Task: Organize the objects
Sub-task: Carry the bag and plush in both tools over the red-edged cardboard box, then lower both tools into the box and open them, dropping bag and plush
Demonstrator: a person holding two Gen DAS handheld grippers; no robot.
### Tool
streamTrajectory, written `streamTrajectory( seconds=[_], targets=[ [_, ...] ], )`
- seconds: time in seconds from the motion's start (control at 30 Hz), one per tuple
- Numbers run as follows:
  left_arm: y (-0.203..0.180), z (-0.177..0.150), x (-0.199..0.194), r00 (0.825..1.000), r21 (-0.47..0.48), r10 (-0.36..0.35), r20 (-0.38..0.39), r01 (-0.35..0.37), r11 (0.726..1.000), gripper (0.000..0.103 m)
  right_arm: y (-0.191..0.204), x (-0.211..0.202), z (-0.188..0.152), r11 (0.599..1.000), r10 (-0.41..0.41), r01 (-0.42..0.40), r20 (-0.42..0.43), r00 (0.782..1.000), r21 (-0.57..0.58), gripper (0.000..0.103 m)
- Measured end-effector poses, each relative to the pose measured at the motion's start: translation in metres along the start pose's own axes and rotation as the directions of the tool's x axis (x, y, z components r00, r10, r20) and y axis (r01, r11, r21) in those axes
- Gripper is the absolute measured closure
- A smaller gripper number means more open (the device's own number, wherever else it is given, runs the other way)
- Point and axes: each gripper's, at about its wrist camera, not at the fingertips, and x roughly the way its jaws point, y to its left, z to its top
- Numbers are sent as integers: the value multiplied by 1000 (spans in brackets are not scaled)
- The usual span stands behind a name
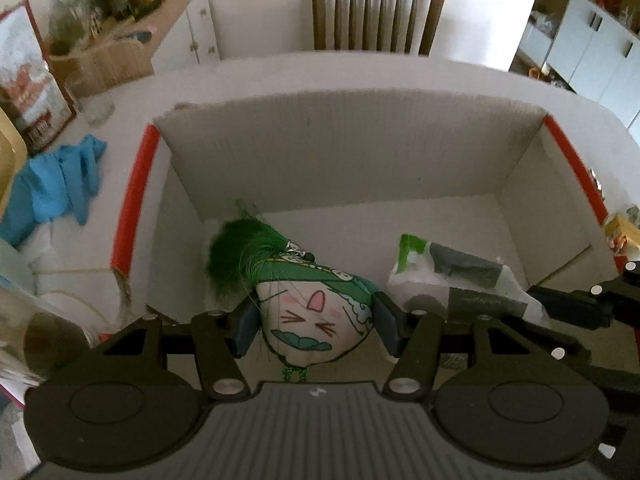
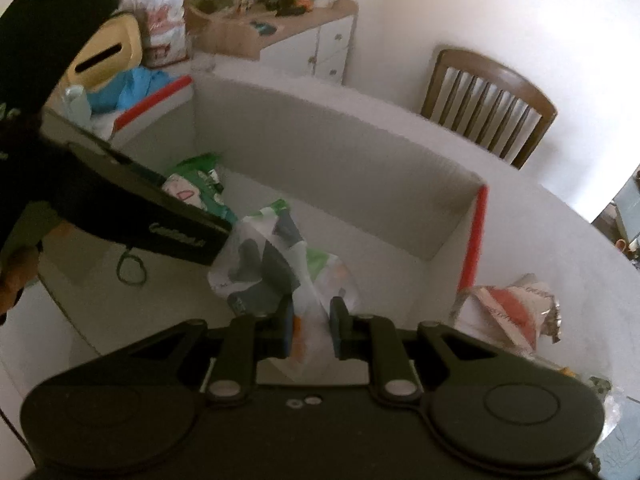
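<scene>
An open white cardboard box [image 1: 352,148] with red-edged flaps stands on the table; it also shows in the right wrist view [image 2: 340,168]. My left gripper [image 1: 314,322] is shut on a plush charm [image 1: 312,312] with a cartoon cat face and a green tassel, held low inside the box. My right gripper [image 2: 312,330] is shut on a clear plastic bag [image 2: 276,264] with green and dark printed contents, also inside the box. That bag lies right of the charm in the left wrist view [image 1: 460,280]. The charm shows behind the left gripper's body in the right wrist view [image 2: 192,192].
A blue cloth [image 1: 56,184] and a glass [image 1: 98,108] lie left of the box. A crumpled red and white wrapper [image 2: 512,312] lies right of it. A wooden chair [image 1: 376,12] stands beyond the table, and a cluttered sideboard [image 1: 132,32] at the back left.
</scene>
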Motion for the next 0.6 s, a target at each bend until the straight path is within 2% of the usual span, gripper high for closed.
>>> streamTrajectory(
  seconds=[0.27, 0.6],
  targets=[
    [5, 4, 9, 996, -41, -26, -85, 22, 999, 42, 1, 10, -4, 1000, 10, -10, -42, 999, -4, 79],
    [8, 1, 2, 998, -38, -33, -59, 31, 999, 36, -2, 0, -4, 998, 52, -52, -11, 999, 18, 58]
  ],
)
